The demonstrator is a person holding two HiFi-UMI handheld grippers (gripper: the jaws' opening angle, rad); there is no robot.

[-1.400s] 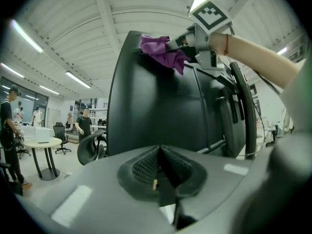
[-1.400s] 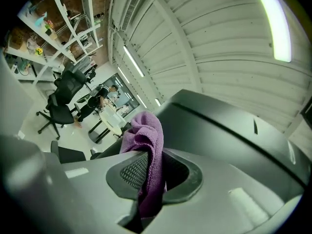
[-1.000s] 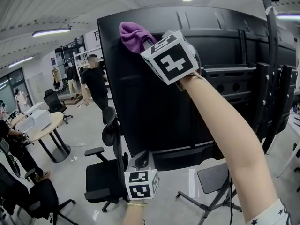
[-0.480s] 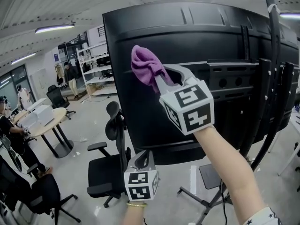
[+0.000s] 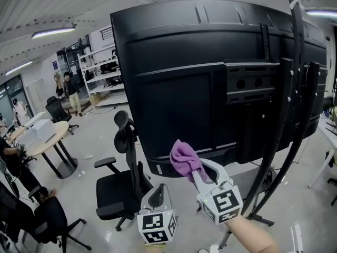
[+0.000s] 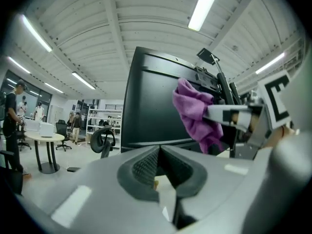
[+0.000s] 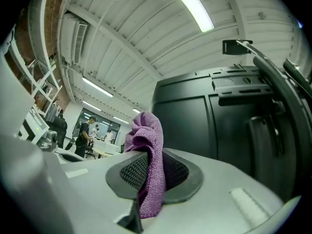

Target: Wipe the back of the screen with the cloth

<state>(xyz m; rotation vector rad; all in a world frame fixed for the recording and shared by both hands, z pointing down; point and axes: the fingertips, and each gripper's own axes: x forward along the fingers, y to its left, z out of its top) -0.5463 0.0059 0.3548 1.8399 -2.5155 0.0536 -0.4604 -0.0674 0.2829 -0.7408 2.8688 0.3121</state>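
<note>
The black back of the screen [image 5: 179, 88] fills the middle of the head view, on a dark stand. A purple cloth [image 5: 184, 161] is bunched in front of the screen's lower edge, and my right gripper [image 5: 196, 172] is shut on it from below. In the right gripper view the cloth [image 7: 146, 143] hangs out between the pads, with the screen [image 7: 195, 126] beyond it. I cannot tell whether the cloth touches the panel. My left gripper [image 5: 159, 194] is low, left of the right one, shut with nothing in it [image 6: 158, 167]. From there the cloth [image 6: 195, 111] shows against the screen [image 6: 146, 106].
A black office chair [image 5: 124, 183] stands just left of the screen's lower corner. The stand's curved poles [image 5: 284, 130] run down the right side. A round table [image 5: 45, 141], shelves and people [image 5: 68, 88] are far off at the left.
My right gripper has carried the cloth from the screen's top left corner down the panel to its lower edge. The left gripper has stayed low.
</note>
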